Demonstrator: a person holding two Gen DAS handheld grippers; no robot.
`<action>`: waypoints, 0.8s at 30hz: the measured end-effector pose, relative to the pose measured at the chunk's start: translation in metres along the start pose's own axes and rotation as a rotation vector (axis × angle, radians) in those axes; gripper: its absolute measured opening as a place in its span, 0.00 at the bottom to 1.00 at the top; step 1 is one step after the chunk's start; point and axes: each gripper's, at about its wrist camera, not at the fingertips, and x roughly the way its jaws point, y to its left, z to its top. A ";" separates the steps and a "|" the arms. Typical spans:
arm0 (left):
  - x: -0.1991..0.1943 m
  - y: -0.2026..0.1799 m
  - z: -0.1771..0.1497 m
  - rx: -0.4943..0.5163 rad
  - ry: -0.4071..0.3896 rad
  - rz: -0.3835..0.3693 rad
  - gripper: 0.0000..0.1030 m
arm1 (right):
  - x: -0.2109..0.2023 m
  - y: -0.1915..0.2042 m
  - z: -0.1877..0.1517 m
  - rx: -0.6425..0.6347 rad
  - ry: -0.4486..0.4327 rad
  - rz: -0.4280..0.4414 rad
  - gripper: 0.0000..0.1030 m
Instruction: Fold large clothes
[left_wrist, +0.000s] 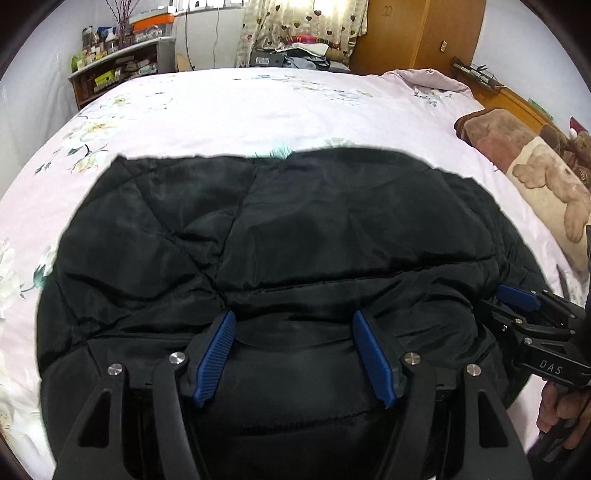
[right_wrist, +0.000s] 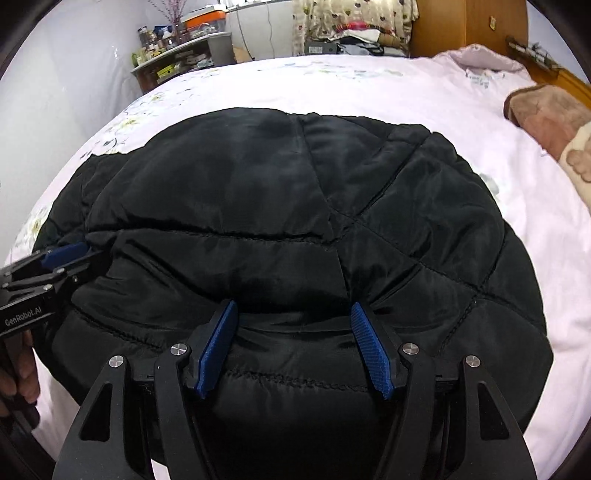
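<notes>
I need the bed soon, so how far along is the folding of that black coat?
Partly done: the black quilted padded coat already lies as a compact doubled bundle on the pale floral bedsheet. In hand: the left tool and right tool are both open, jaws spread over its near edge. Left: probably one more fold and smoothing.

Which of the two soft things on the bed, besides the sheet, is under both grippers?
The black quilted jacket; the brown bear-print blanket lies apart by the headboard side.
</notes>
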 end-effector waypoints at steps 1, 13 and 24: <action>-0.008 0.001 0.003 -0.004 -0.002 -0.014 0.64 | -0.008 0.000 0.004 0.005 -0.001 0.007 0.62; 0.017 0.077 0.035 -0.056 -0.031 0.089 0.64 | 0.016 -0.073 0.036 0.112 -0.019 -0.022 0.61; -0.004 0.108 0.026 -0.080 -0.058 0.121 0.63 | -0.015 -0.080 0.023 0.093 -0.048 -0.058 0.61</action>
